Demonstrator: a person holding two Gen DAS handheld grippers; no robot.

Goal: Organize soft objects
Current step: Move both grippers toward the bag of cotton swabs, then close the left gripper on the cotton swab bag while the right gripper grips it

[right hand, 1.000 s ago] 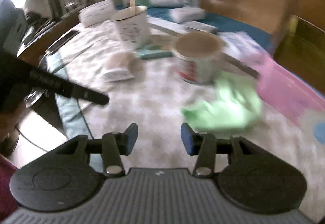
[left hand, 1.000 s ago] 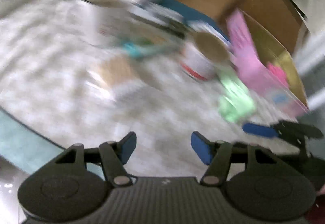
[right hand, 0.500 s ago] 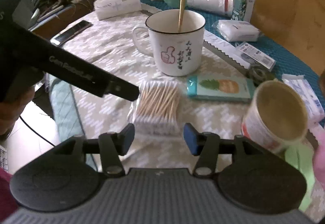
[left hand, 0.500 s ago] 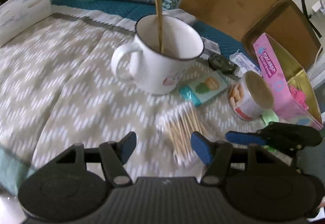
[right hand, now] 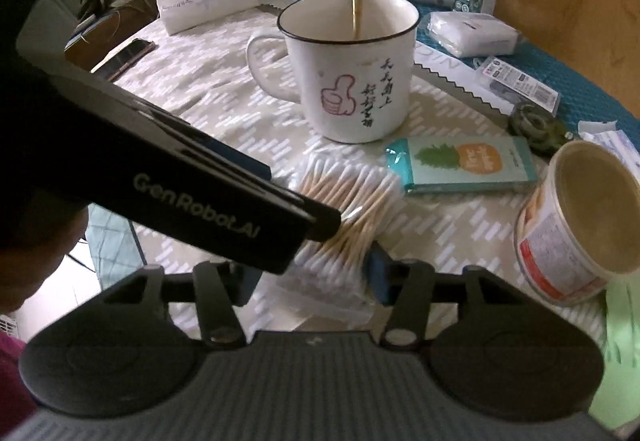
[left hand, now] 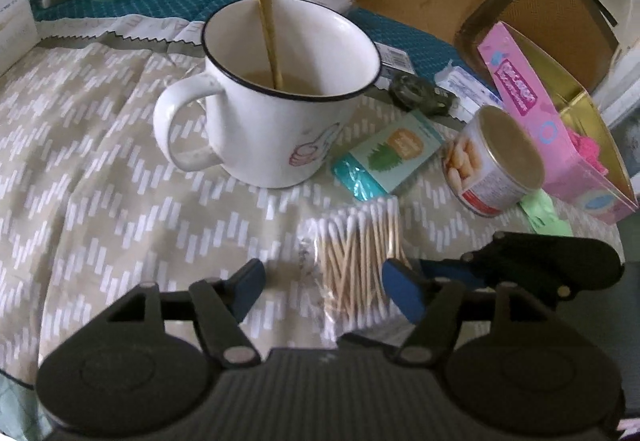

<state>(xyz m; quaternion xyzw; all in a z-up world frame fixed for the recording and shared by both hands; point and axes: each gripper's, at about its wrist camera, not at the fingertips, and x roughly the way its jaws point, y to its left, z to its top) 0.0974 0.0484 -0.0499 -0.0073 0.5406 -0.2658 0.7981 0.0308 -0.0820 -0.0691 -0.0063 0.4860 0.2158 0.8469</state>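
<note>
**Both grippers poised over a bag of cotton swabs**

Nearest in both views, the clear plastic bag of cotton swabs (left hand: 356,261) lies flat on the grey-and-white patterned tablecloth (left hand: 100,181), wooden sticks with white tips running roughly away from the cameras, fanned slightly. The left gripper (left hand: 322,291) stands half spread, its blue pads astride the bag's near end; whether the right-hand pad touches the bag cannot be told. The right gripper (right hand: 316,281) has its jaws closing, the bag between them; contact is not visible.

Only the right wrist view shows the left gripper's black finger crossing over the swabs, and the thumbs-up drawing with black script on the white enamel mug (right hand: 348,65). Only the left wrist view shows the open pink carton (left hand: 560,121).

Beyond the swabs: a teal flat packet (left hand: 390,157), a round biscuit tin (left hand: 494,165), then the mug holding a gold-coloured stick (left hand: 266,1).
</note>
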